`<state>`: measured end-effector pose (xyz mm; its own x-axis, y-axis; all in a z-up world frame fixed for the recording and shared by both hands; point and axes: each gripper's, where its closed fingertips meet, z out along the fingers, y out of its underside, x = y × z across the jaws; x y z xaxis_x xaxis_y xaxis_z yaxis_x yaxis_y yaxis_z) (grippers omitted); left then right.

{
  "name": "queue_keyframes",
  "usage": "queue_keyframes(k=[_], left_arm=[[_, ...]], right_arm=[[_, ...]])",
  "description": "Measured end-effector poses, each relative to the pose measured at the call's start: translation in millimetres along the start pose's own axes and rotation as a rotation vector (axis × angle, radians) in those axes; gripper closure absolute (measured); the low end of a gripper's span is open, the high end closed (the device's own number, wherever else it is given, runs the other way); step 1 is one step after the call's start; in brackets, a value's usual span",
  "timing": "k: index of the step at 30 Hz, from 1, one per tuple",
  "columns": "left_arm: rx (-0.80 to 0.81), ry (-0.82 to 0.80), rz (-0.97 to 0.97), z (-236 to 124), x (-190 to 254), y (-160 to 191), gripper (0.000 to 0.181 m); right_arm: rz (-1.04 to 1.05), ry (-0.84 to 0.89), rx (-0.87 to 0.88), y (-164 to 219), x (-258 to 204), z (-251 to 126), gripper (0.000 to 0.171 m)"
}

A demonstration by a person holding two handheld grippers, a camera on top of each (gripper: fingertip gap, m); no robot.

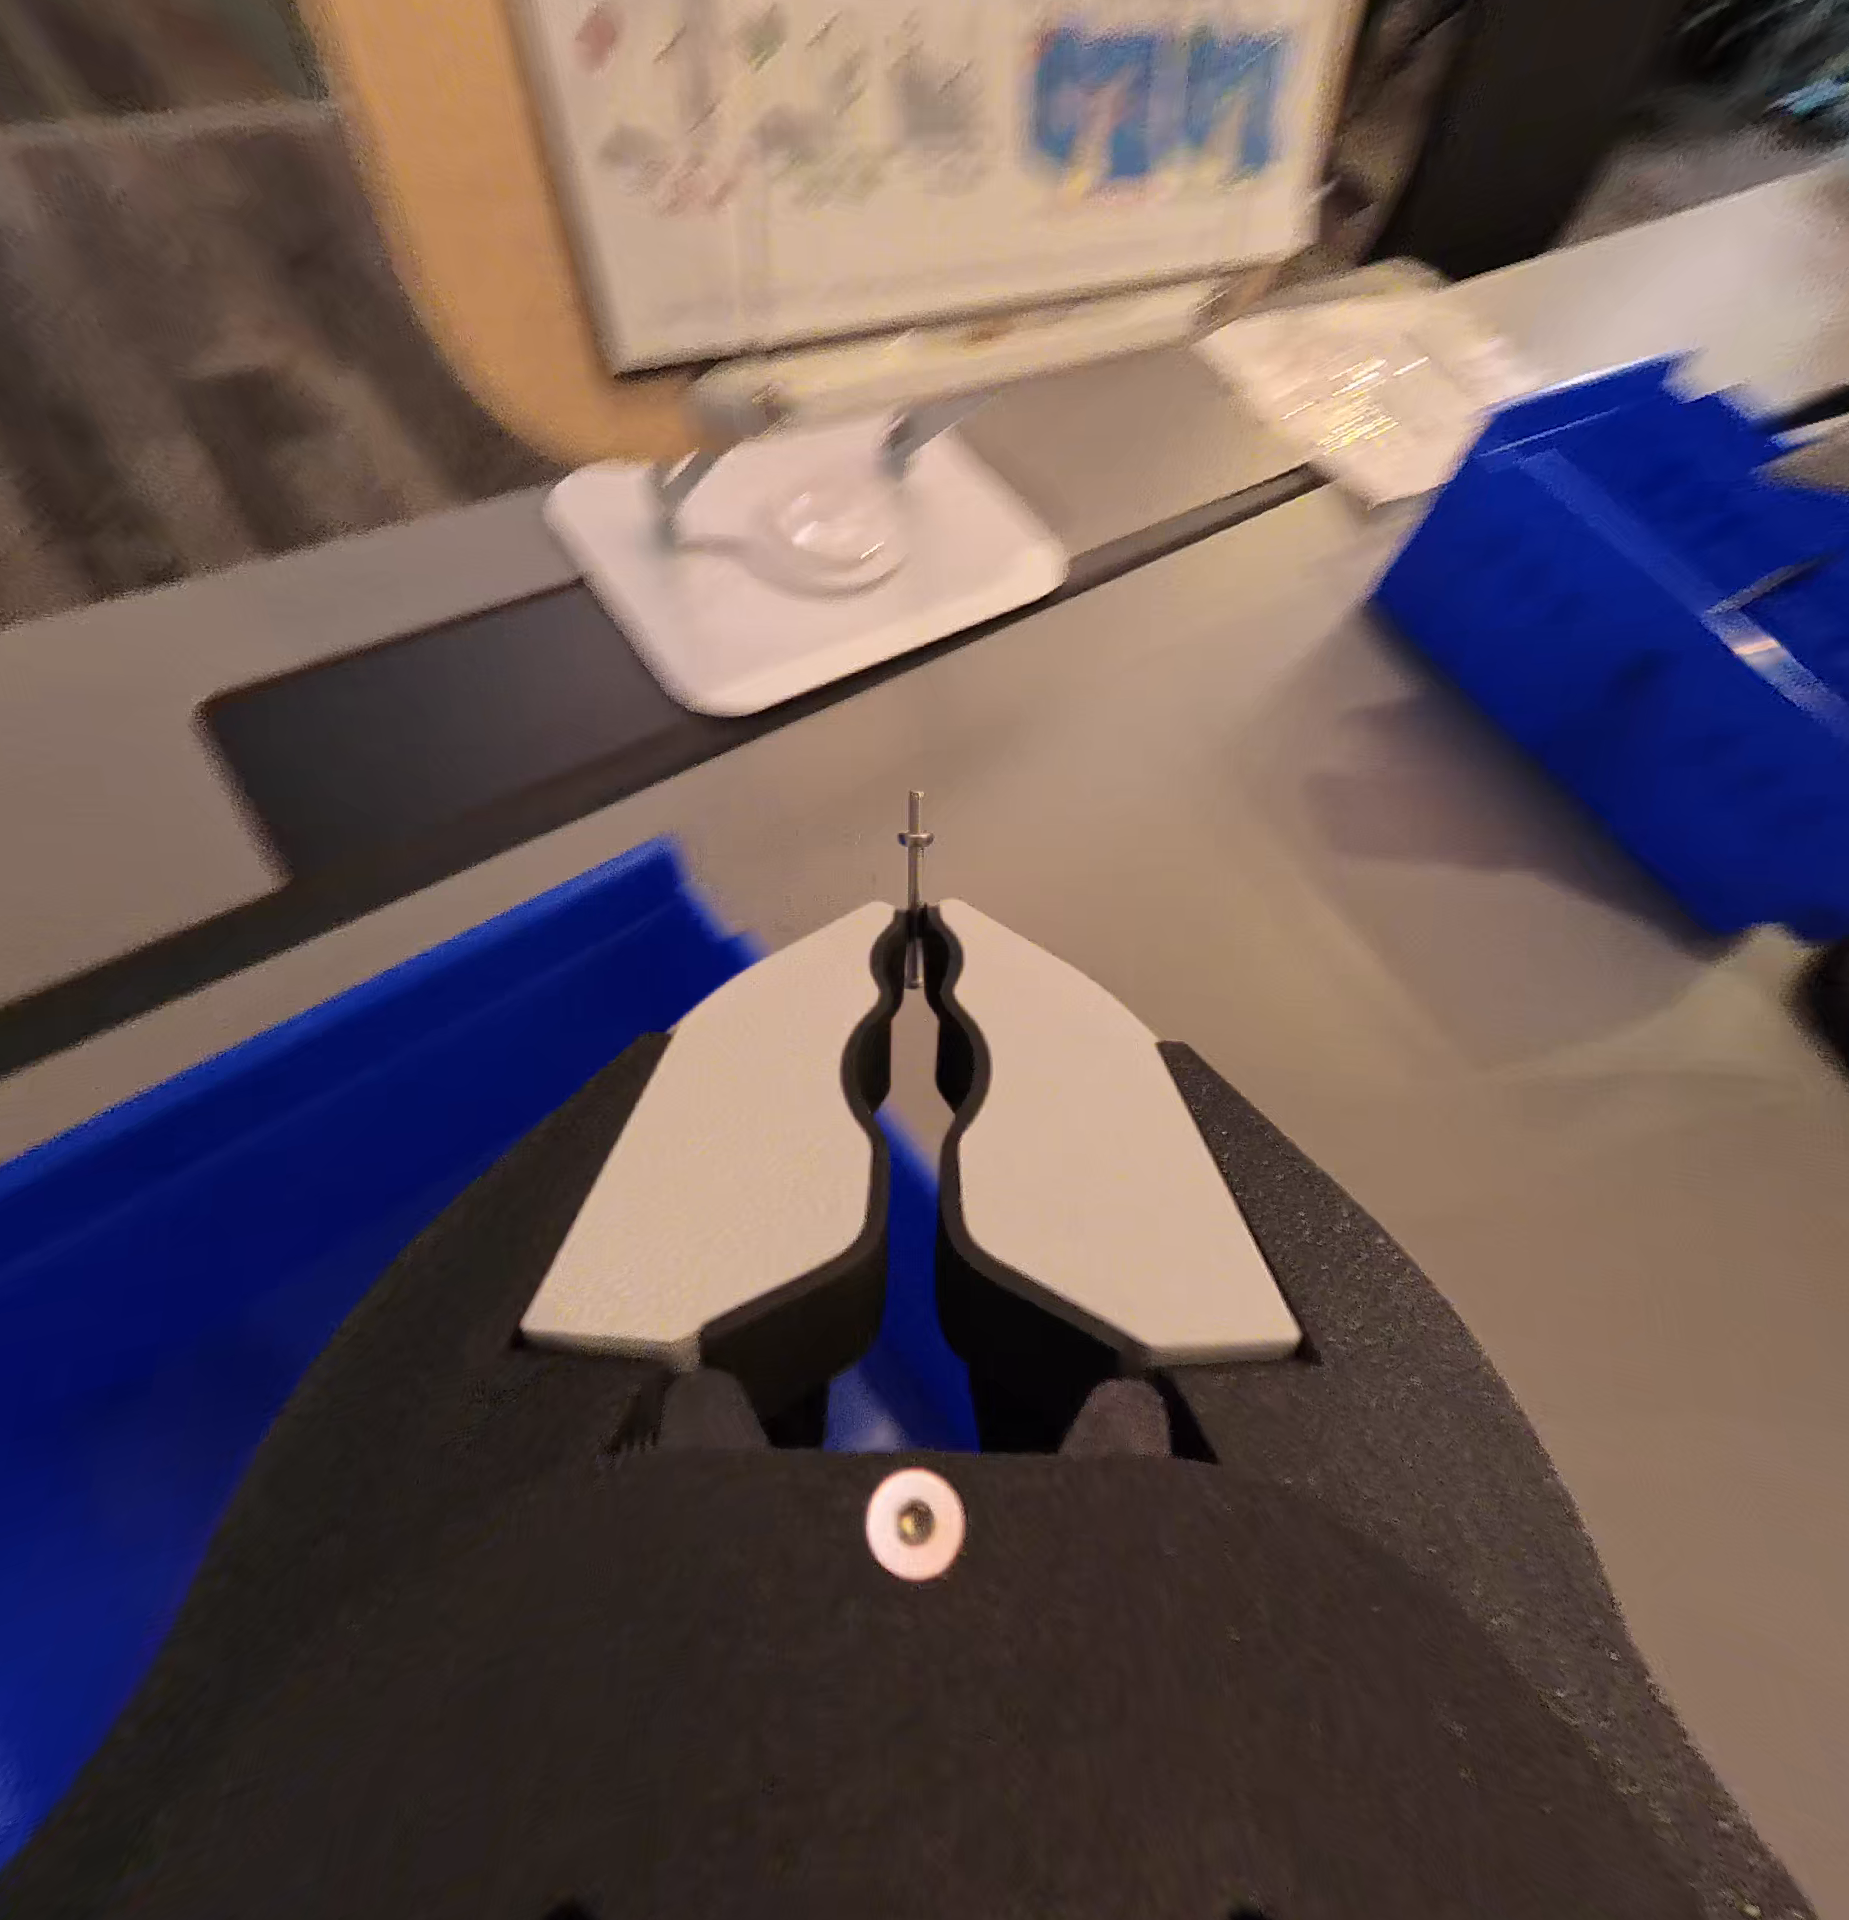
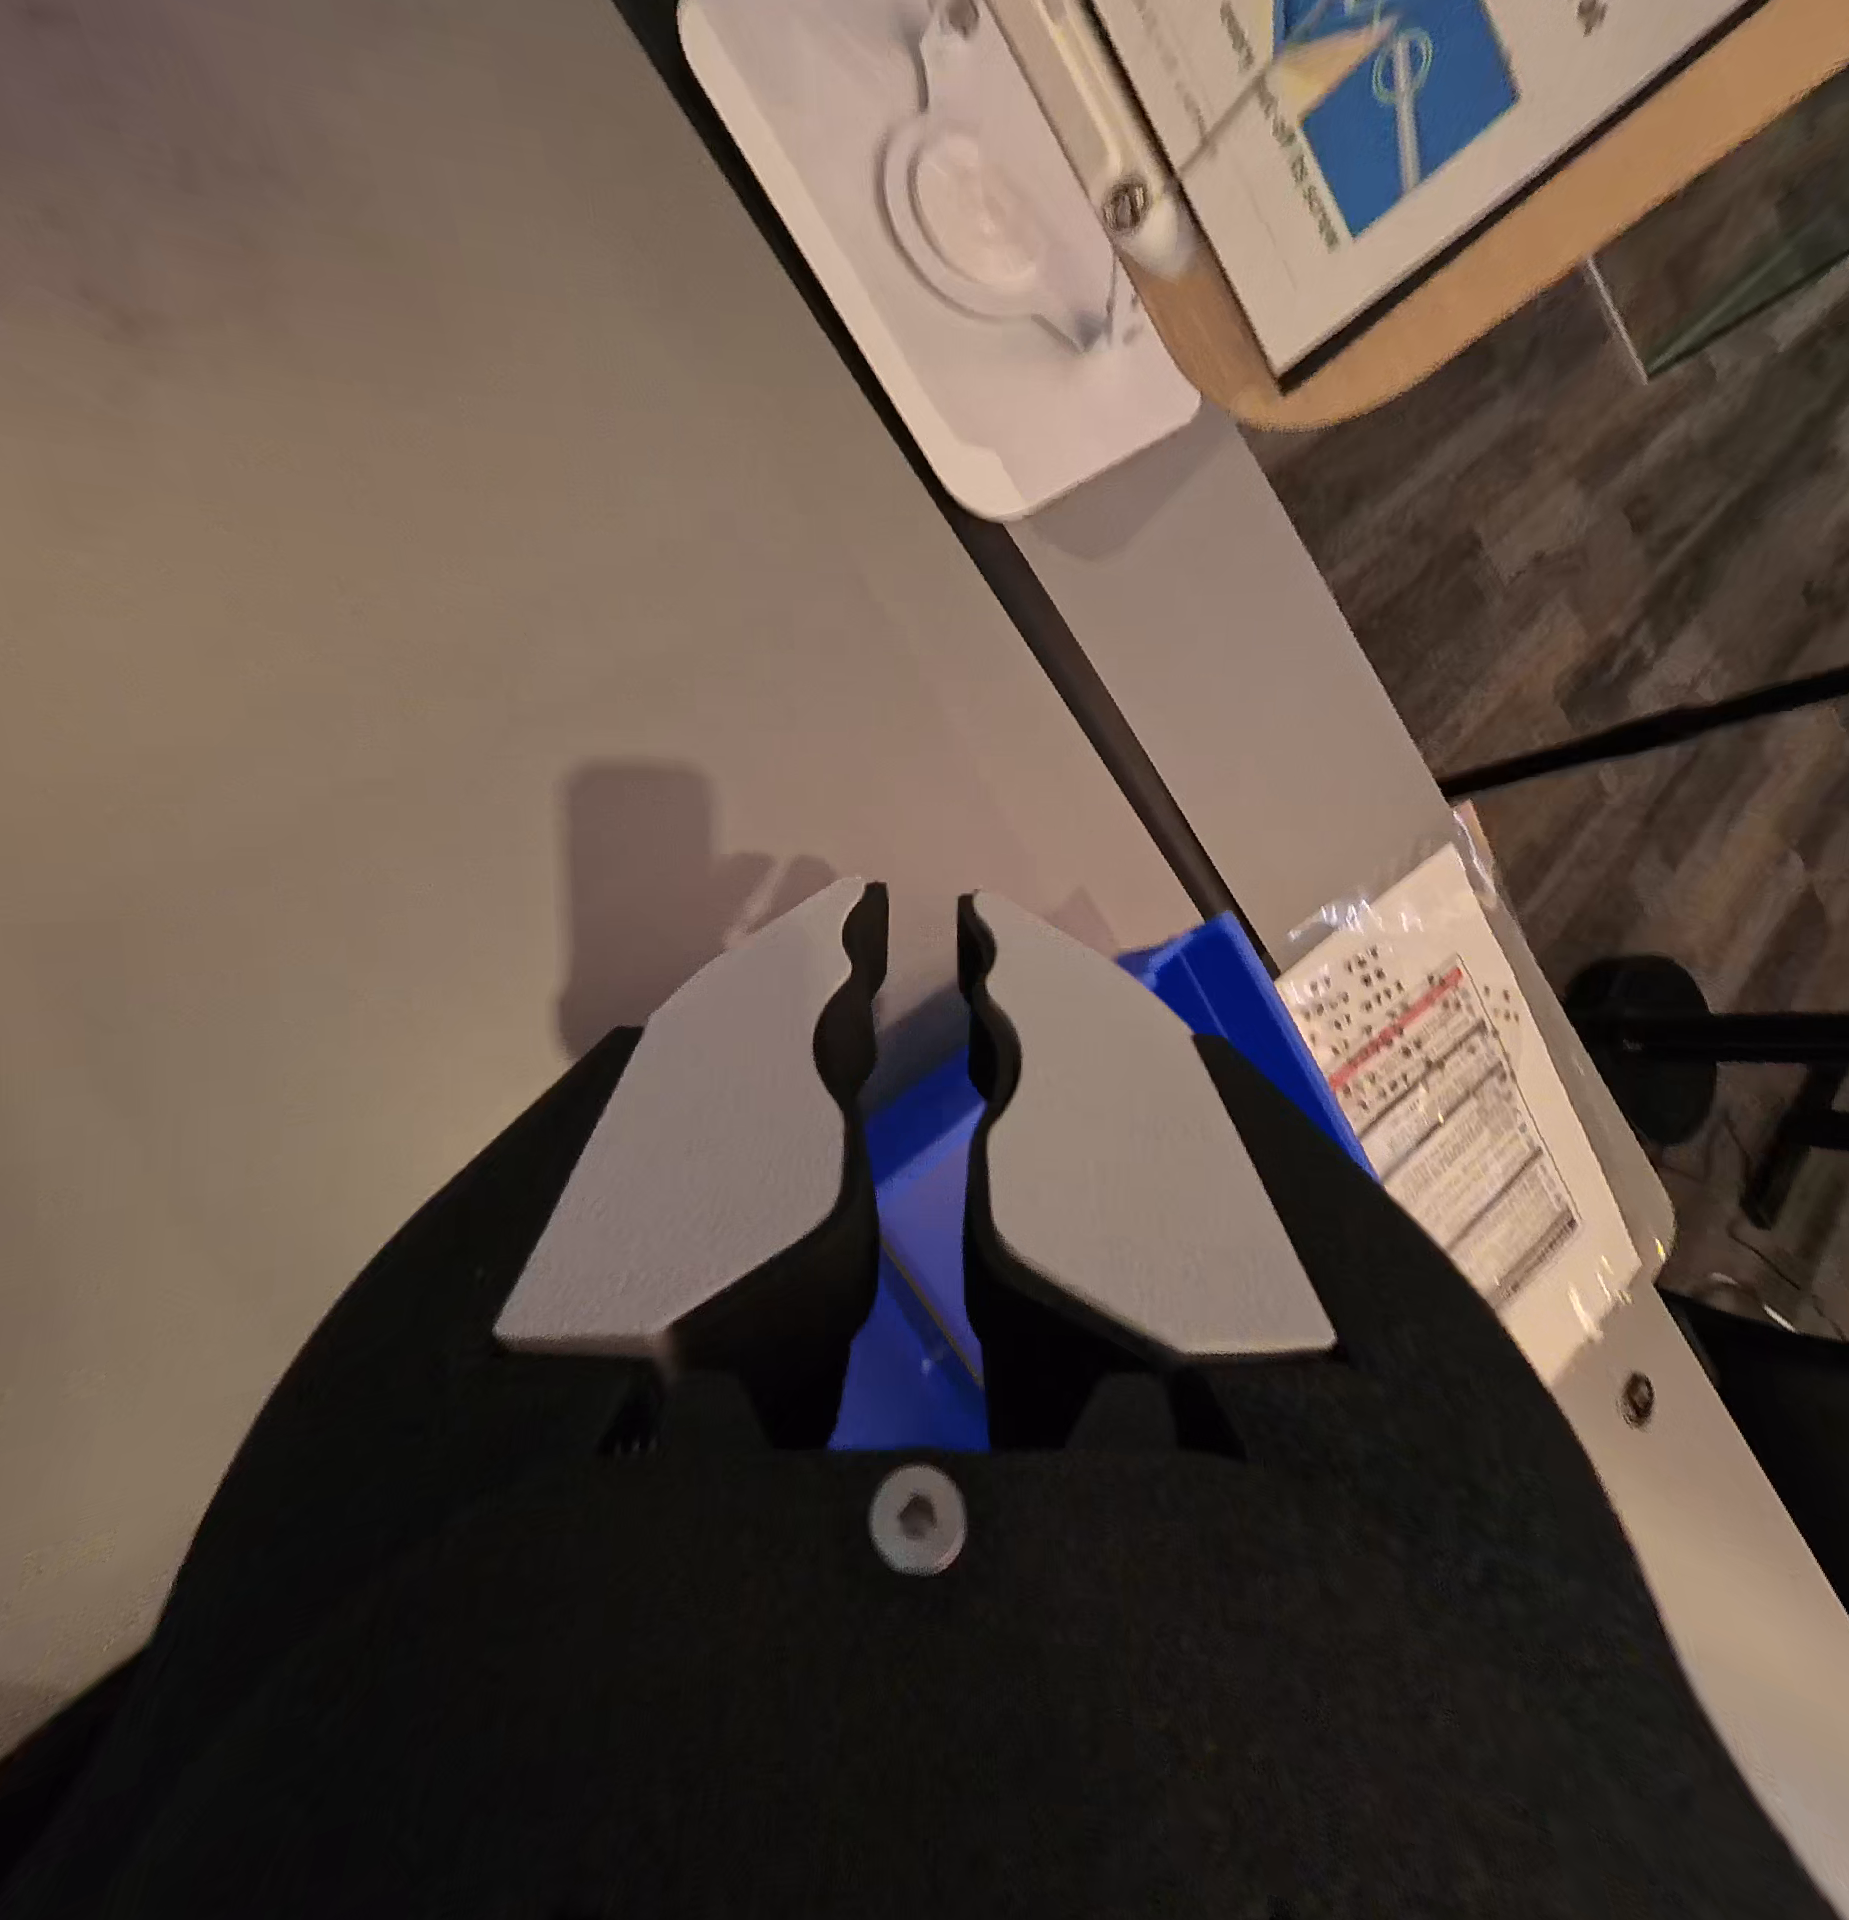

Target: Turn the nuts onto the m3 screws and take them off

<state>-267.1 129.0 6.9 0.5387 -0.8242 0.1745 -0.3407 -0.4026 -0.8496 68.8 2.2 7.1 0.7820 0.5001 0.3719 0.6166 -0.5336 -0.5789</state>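
The m3 screw stands upright in my left gripper, its lower end pinched between the two grey fingertips and its shaft rising above them, held up over the grey table. A small nut sits partway along the shaft, near the top, with a short stub of thread showing above it. My left tongs are clenched on the screw; the wavy inner edges of the fingers meet only at the tip.

Below and to the left of that gripper lies a blue bin, and a second blue bin rests on the table to the right, both smeared by motion blur. Farther back, a white plate-like base carries a clear stand that props up a printed sheet.

My right gripper hangs released, a plain gap between its fingertips and nothing in it. Through that gap I see a blue bin directly beneath. Just beyond the bin, at the table's edge, lies a printed card in a clear plastic sleeve. The white base sits farther along the same edge.
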Motion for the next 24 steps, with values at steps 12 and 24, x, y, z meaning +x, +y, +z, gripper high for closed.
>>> queue_keyframes(k=[12, 24], left_arm=[[0.266, 0.661, 0.112, -11.0, 197.5, -49.6, 0.179], [0.245, 0.742, 0.145, -11.0, 235.2, -42.7, 0.179]], right_arm=[[0.076, -0.657, 0.874, -139.3, -111.8, -76.9, 0.159], [0.253, -0.944, 1.030, -161.4, -142.2, -87.2, 0.159]])
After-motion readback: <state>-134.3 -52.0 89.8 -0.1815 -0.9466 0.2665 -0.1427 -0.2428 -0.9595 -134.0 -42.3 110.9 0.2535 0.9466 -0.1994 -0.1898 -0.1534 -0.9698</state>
